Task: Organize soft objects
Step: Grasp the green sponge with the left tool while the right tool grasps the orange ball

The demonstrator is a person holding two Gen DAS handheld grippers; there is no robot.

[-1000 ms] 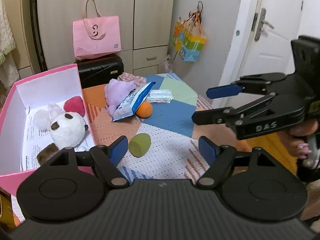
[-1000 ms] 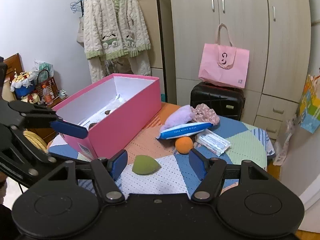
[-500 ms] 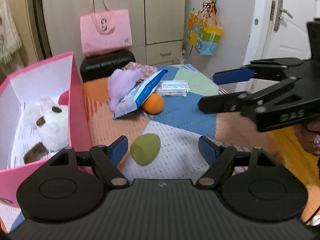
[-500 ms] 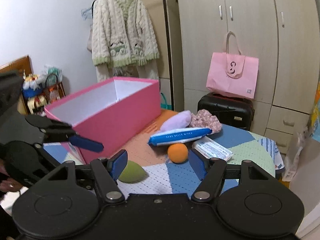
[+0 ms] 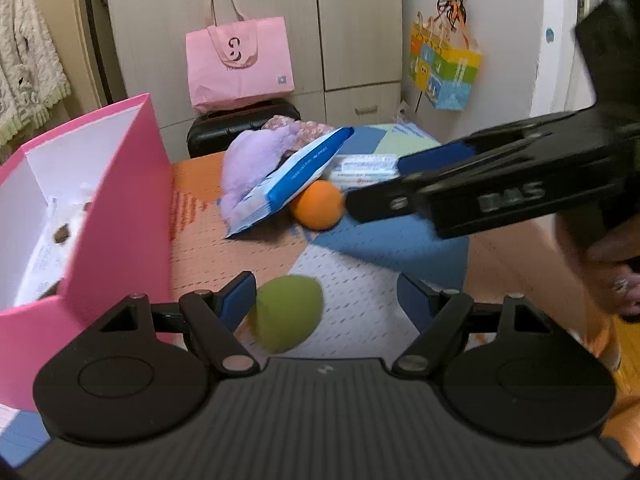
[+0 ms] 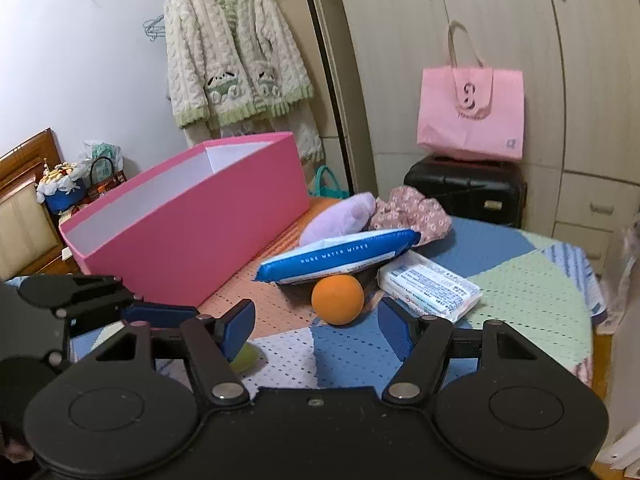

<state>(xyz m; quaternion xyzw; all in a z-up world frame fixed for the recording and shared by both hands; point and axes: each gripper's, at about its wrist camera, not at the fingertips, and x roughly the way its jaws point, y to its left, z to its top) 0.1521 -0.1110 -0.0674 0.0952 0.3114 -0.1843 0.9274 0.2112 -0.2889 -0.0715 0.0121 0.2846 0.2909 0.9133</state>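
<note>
A green egg-shaped sponge (image 5: 288, 312) lies on the patchwork table cover (image 5: 360, 304) between my left gripper's (image 5: 326, 300) open jaws, close to the left finger, with no pad pressing on it. An orange ball (image 6: 338, 299) sits just ahead of my right gripper (image 6: 316, 328), which is open and empty. Behind the ball, a blue wipes pack (image 6: 340, 260) leans on a purple plush (image 6: 340, 220) and a floral fabric piece (image 6: 412, 212). The open pink box (image 5: 120, 220) stands at the left, with a white plush (image 5: 66, 228) barely showing inside. The sponge (image 6: 245, 358) is half hidden in the right wrist view.
A white tissue pack (image 6: 428, 284) lies right of the ball. Behind the table are a black suitcase (image 6: 464, 192), a pink tote bag (image 6: 472, 116) and wardrobe doors. A knitted cardigan (image 6: 236, 64) hangs at the back left. A colourful bag (image 5: 444, 68) hangs on the wall.
Both grippers have come down and forward toward the table. The green sponge now sits between the left jaws, and the orange ball is closer to the right jaws. Neither gripper's opening changed.
</note>
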